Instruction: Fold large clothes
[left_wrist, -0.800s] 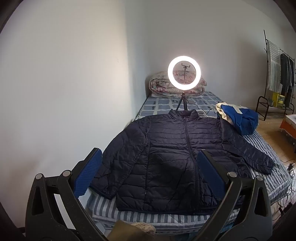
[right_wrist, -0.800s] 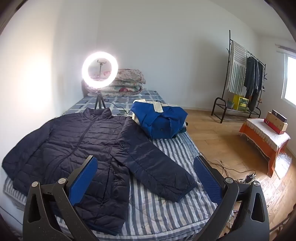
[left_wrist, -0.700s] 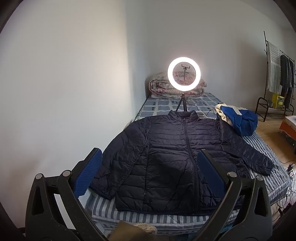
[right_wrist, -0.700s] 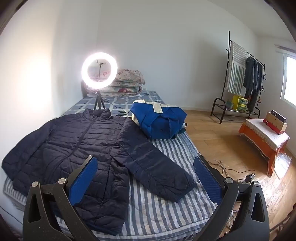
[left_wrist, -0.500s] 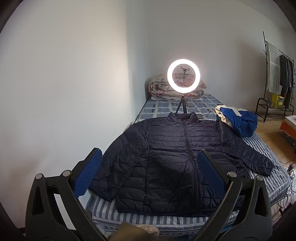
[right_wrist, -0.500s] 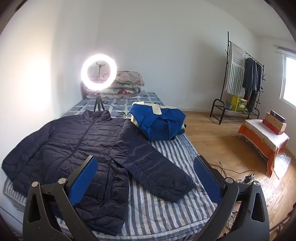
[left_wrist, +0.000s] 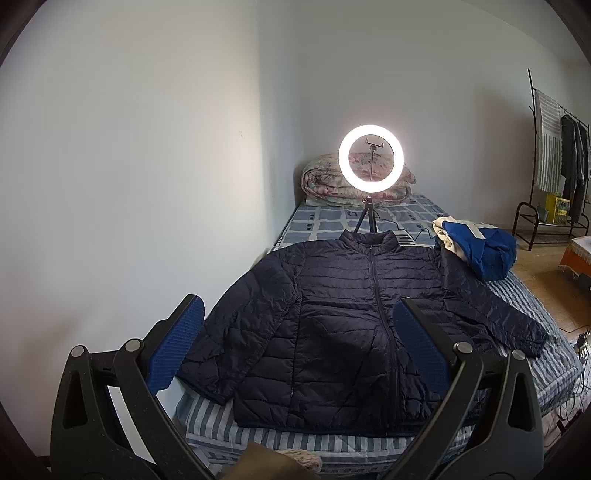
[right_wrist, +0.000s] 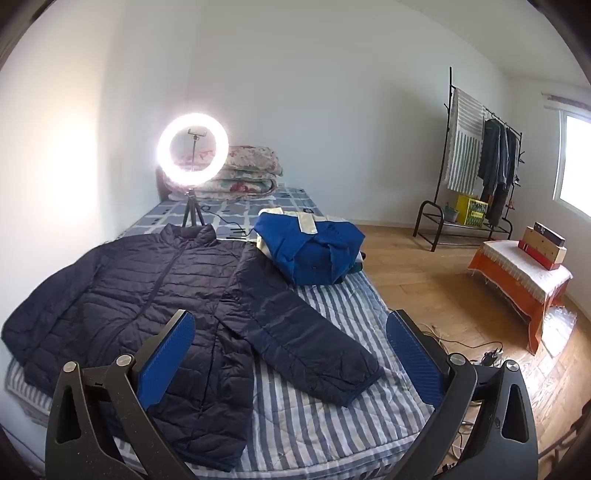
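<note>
Little is changed — the view is only tipped slightly; both the left hand-held gripper (left_wrist: 295, 343) and the right hand-held gripper (right_wrist: 290, 356) are held wide open (empty), and the navy jacket (left_wrist: 343, 317) on the bed (right_wrist: 332, 413) is not yet folded.

Navy quilted puffer jacket (left_wrist: 343, 314) (right_wrist: 147, 295), spread flat, front up, on striped bed cover. Zipped shut, stand-up collar toward far end of bed, hem toward lower edge of frame. Fills centre of left wrist view; occupies left and centre of right wrist view. Both sleeves angled outward and down, one toward lower left, other reaching lower right with cuff on bare stripes. Horizontal stitched baffles, slight creasing across chest. Hem lies near foot edge of mattress.
</note>
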